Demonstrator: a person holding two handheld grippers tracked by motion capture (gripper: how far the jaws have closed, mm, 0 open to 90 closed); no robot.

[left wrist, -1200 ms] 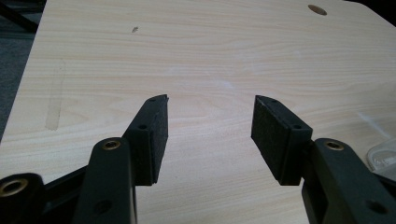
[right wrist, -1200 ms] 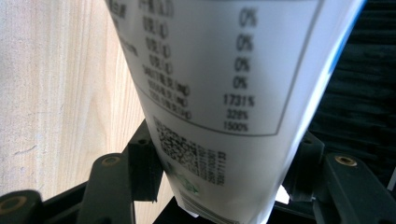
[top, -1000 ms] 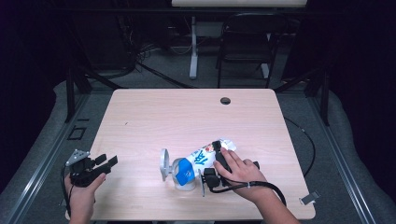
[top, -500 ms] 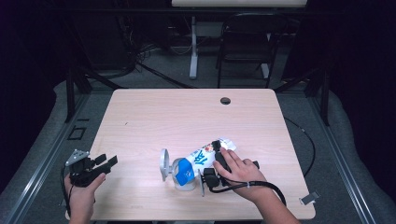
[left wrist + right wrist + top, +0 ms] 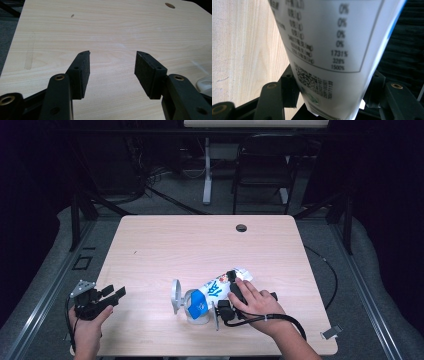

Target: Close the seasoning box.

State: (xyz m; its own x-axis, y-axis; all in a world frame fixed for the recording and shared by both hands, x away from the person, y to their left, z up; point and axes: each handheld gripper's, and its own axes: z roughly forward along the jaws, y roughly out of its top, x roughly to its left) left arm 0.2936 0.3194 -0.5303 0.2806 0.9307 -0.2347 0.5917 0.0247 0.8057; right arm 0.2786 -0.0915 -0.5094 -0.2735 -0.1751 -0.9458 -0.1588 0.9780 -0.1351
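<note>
White pouch (image 5: 329, 50) print blurred, jaws half hidden

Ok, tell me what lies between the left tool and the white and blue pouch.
Nothing: the high view shows only bare table between the left tool and the pouch; the white stand stays beside the pouch.

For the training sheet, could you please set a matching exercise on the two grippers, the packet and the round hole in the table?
Things:
1. left gripper
2. right gripper
3. packet
4. hole

States or places:
A. near the table's far edge
B. lies tilted over a white holder, blue and white
C. jaws open over bare wood
D. jaws on either side of the packet's printed white face

Pairs: 1-C, 2-D, 3-B, 4-A
</note>
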